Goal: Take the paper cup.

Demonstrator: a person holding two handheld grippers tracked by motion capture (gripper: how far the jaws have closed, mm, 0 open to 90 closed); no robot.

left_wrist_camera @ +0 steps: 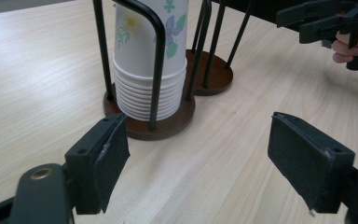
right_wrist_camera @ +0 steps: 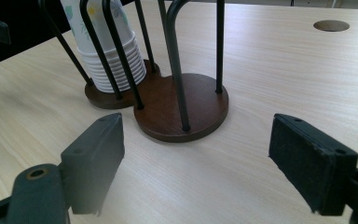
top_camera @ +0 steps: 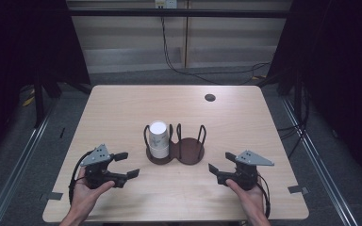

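A stack of white paper cups [top_camera: 159,138] with a flower print stands upside down in the left bay of a dark wooden cup holder [top_camera: 191,151] with black wire hoops, at the table's middle. The holder's right bay is bare. My left gripper [top_camera: 126,165] rests near the table's front left, open, nothing between its jaws. In the left gripper view the cups [left_wrist_camera: 148,70] sit just ahead of the gripper [left_wrist_camera: 198,158]. My right gripper [top_camera: 221,163] sits at the front right, open and holding nothing. In the right gripper view the holder [right_wrist_camera: 200,105] lies ahead of the gripper [right_wrist_camera: 196,163], cups [right_wrist_camera: 114,56] behind on the left.
The light wooden table [top_camera: 122,108] has a round cable hole [top_camera: 210,97] at its back right. Cables run along the floor behind the table. Dark curtains hang on both sides. A metal rail runs on each side of the floor.
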